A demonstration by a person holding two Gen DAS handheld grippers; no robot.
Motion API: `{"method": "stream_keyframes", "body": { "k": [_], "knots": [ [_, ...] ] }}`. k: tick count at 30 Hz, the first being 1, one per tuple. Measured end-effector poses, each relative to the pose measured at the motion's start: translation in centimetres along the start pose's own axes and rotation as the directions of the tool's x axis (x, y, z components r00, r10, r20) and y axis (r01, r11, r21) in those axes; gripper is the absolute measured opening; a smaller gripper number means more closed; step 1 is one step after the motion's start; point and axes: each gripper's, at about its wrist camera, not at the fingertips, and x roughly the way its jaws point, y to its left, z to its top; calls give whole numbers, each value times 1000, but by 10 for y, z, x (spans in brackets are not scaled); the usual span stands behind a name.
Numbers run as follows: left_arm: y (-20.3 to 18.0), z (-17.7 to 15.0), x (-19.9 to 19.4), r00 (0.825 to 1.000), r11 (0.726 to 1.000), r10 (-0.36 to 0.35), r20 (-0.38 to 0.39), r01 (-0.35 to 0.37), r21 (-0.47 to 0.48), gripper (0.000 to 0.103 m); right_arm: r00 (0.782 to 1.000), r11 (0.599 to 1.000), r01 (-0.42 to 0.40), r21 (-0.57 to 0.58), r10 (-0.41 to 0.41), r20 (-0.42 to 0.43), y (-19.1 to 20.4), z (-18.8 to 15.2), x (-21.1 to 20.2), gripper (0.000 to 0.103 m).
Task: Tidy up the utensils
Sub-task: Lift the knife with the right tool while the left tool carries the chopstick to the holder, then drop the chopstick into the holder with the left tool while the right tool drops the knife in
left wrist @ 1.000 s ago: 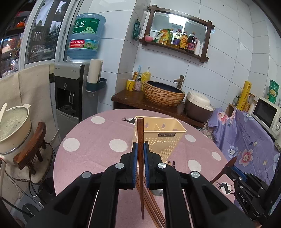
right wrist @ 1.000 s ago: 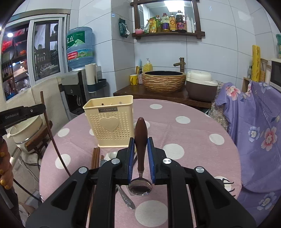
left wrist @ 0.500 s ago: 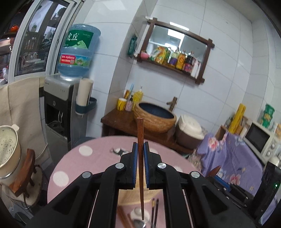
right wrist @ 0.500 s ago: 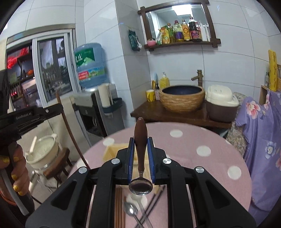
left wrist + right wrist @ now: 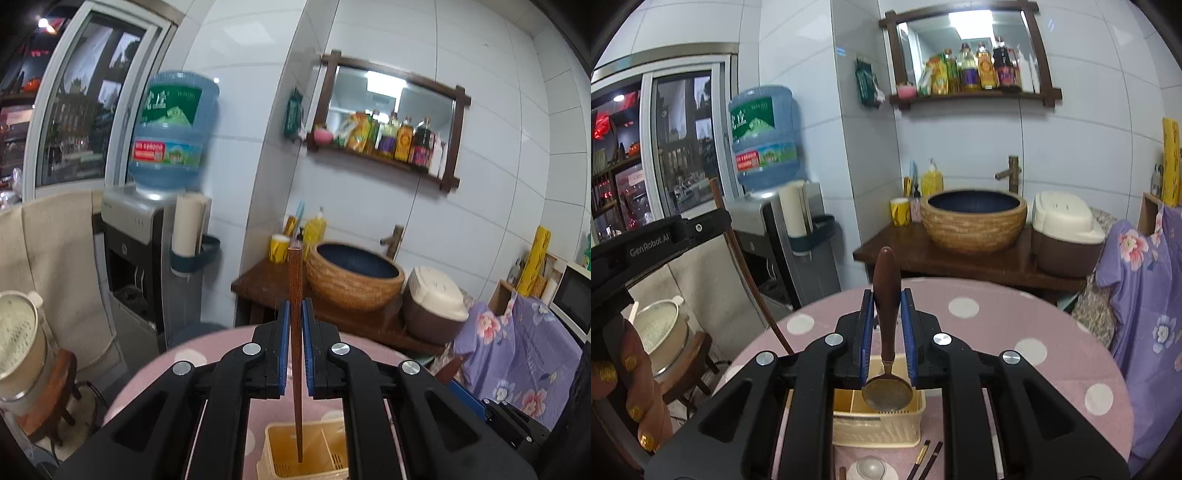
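The left hand-held gripper (image 5: 294, 347) is clamped on a single dark wooden chopstick (image 5: 295, 295), which stands nearly upright between the blue pads. The chopstick's square top pokes up above the jaws, and its thin lower end hangs over the open mouth of the cream plastic utensil holder (image 5: 280, 458) below; I cannot tell whether the tip touches anything inside. From this side the holder's divided compartments are visible, with the tip over the left one.

The right hand-held gripper (image 5: 887, 332) is closed on a spoon (image 5: 886, 295), gripping its brown wooden handle. The handle points up and away, and the metal bowl of the spoon (image 5: 887, 392) hangs at the near end, just above the same utensil holder (image 5: 875, 424). The holder sits on a round surface (image 5: 1015, 314) covered with a pink cloth with white dots.

In front of the holder, at the near edge of the surface, lie a pair of dark chopsticks (image 5: 925, 461) and a small white ceramic piece (image 5: 871, 469) that looks like a spoon or little dish, partly hidden by the gripper.

In the right wrist view, a person's hand (image 5: 631, 387) with gold-painted nails holds the left gripper's black body at the left, with its chopstick slanting down toward the surface's edge.
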Motion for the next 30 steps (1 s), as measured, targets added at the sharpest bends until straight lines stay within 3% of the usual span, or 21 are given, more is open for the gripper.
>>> {"method": "stream_keyframes", "body": {
  "k": [12,15,23,25,27,28,29,30],
  "knots": [
    [16,-64,43,984,1000,16,-178,-19,-18,8,992,1000,0,9,1,-124,-5,-58,34,16],
    [18,-70,44,984,1000,29,-177,-31,-5,2,991,1000,1,10,0,-135,-6,-64,38,16],
    [18,-79,51,976,1000,18,-216,-20,-5,2,992,1000,1,13,1,-123,-8,-68,39,16],
    [19,-79,46,979,1000,14,-205,-17,-13,2,994,1000,-9,15,10,-113,-9,-69,37,21],
    [20,-80,39,980,1000,4,-197,-8,-17,5,996,1000,-16,17,18,-91,-11,-70,31,36],
    [20,-81,35,981,1000,2,-193,-6,-20,12,997,1000,-16,18,18,-79,-11,-70,28,43],
    [22,-83,31,983,1000,1,-186,-6,-25,28,997,1000,-16,18,18,-70,-11,-71,25,43],
    [23,-84,27,984,999,2,-177,-8,-31,37,998,1000,-19,19,20,-65,-12,-71,21,43]
  ]
}}
